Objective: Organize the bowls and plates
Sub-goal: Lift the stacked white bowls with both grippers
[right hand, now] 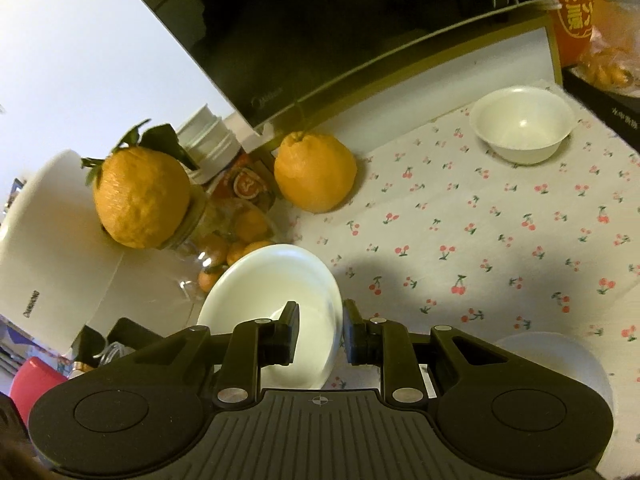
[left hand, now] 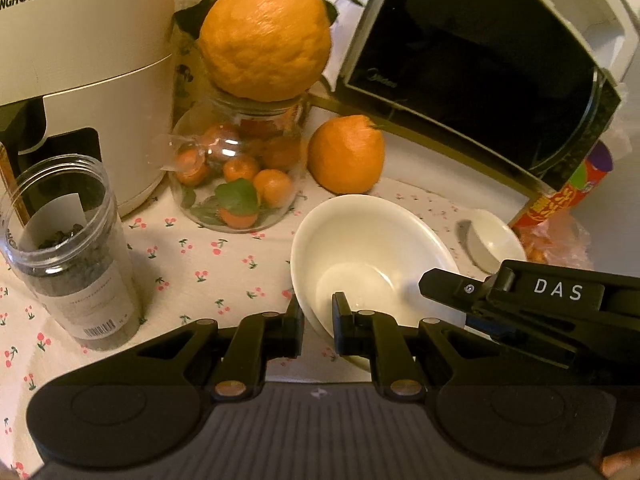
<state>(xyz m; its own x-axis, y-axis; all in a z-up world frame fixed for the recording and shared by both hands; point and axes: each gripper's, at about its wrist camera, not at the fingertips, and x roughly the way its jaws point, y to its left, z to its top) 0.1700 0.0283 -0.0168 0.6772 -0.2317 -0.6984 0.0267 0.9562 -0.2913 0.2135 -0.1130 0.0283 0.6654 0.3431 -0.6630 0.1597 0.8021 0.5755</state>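
Pinching one round glossy white plate [left hand: 372, 240], both tools [left hand: 318, 326] [right hand: 320, 334] clamp its rim.

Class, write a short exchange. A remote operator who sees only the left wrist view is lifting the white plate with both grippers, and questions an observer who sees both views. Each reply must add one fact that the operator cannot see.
Operator: The body of the right gripper hides its fingertips from me. Is it on the white plate?
Observer: Yes. In the right wrist view the plate's rim sits between its two fingers, one inside the plate and one outside.
Operator: The small bowl is half hidden behind that gripper. How does it stand?
Observer: Upright and empty on the cherry-print cloth, apart from the plate.
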